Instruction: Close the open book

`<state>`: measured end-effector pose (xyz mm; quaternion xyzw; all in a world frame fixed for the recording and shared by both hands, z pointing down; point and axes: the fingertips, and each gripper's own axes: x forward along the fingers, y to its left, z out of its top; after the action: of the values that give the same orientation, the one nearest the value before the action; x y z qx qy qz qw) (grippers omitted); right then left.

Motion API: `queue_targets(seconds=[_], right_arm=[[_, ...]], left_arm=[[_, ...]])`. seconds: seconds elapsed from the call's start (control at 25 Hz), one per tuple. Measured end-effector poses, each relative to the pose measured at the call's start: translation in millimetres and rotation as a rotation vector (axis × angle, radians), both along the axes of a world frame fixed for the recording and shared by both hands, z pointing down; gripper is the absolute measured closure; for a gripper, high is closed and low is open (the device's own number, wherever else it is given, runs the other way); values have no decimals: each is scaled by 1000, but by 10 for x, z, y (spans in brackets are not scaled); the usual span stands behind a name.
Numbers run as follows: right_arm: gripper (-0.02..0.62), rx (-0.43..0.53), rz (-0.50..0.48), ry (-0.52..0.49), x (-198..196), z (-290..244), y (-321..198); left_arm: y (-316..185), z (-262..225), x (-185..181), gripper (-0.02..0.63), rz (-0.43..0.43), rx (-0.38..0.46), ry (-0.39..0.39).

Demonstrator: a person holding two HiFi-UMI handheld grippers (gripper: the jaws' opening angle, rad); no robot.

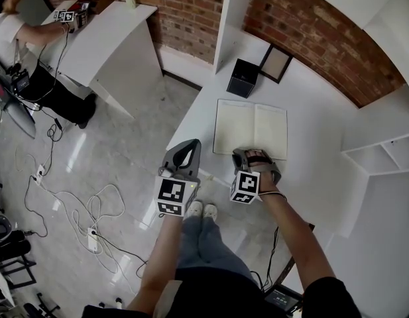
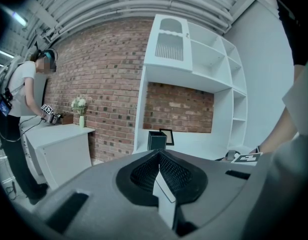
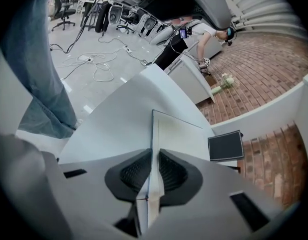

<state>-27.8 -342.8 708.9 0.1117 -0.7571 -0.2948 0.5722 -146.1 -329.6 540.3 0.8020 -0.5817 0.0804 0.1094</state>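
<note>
On white desk (image 1: 310,177): open book (image 1: 250,130) flat, mid-surface; right gripper (image 1: 256,156) clamped on its 6 o'clock edge; left gripper (image 1: 184,152) closed, empty, at 8 o'clock. Probably light, floppy: pinch several leaves together.

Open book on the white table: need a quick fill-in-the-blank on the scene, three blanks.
The open white-paged book lies on the white table, its near edge pinched by the ___ claw.
Beyond the book stands a cube-shaped box coloured ___.
The red wall behind the table is made of ___.
Missing words: right; black; brick.
</note>
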Motion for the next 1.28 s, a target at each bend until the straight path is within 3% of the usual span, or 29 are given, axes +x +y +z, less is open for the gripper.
queue_targets(seconds=[0.28, 0.92, 1.28], right_arm=[[568, -5, 98, -139, 14, -98, -17], [577, -26, 514, -760, 343, -835, -156], [577, -112, 911, -1151, 958, -928, -225]], left_arm=[[-12, 25, 11, 597, 6, -5, -3], [-59, -9, 212, 597, 56, 0, 8], [-80, -14, 378, 597, 98, -1, 9]])
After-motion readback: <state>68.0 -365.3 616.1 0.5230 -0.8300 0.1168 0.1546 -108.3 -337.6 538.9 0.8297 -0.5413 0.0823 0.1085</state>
